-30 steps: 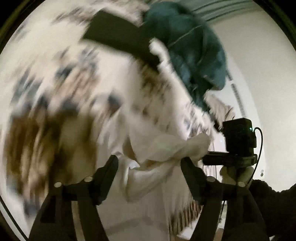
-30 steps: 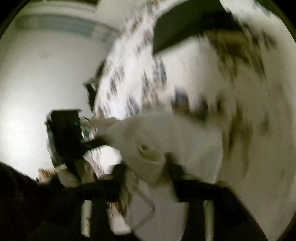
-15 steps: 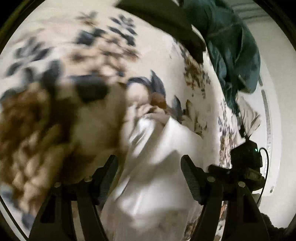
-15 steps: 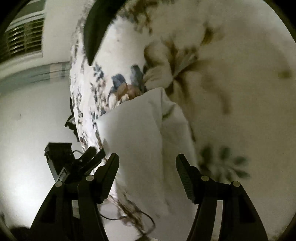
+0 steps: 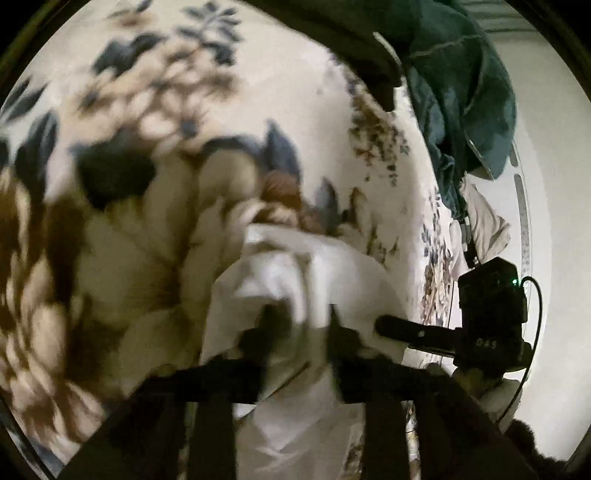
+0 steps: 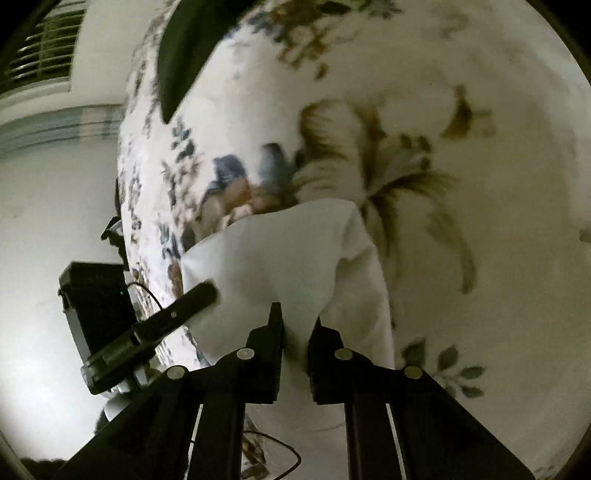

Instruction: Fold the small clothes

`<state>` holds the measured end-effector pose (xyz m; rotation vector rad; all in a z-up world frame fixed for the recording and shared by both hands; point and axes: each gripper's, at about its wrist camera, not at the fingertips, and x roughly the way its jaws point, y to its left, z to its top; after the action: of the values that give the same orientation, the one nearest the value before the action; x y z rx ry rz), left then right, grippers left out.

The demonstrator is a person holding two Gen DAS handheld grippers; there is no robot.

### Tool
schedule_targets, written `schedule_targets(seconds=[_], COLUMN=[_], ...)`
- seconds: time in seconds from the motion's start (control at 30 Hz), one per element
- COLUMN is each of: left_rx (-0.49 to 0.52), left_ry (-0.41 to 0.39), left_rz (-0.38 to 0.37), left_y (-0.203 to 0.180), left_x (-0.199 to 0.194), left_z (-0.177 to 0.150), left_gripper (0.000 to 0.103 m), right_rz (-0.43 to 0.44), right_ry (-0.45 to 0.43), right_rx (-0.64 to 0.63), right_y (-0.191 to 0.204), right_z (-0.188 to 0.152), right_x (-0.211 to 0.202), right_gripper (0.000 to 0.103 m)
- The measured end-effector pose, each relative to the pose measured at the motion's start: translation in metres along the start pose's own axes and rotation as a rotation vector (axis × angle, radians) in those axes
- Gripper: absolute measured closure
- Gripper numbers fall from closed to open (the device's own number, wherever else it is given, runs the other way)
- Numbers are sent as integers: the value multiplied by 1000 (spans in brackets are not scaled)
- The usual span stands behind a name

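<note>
A small white garment lies on a floral bedspread; it also shows in the right wrist view. My left gripper is shut on a bunched edge of the white garment; the view is blurred. My right gripper is shut on the near edge of the same garment. The right gripper shows at the right of the left wrist view, and the left gripper shows at the left of the right wrist view, both touching the cloth.
A teal garment is piled at the far edge of the bed, beside a dark item. That dark item also lies on the bedspread in the right wrist view. White walls lie beyond the bed.
Both grippers were open over the white garment half a second ago. Now both have closed on its near edge. A second ago the cloth was held up and moving.
</note>
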<state>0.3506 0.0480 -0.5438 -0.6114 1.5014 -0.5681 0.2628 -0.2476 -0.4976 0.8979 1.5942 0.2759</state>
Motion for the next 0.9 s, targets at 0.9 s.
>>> schedule_targets(seconds=[0.9], left_rx=[-166], left_ry=[-23], left_rz=[233], left_y=[41], left_x=[-72], left_z=[-251], left_gripper=[21], right_rz=[-146], right_ry=[87], right_rx=[124], right_y=[-100], right_z=[-257], right_x=[-27], right_gripper=[47])
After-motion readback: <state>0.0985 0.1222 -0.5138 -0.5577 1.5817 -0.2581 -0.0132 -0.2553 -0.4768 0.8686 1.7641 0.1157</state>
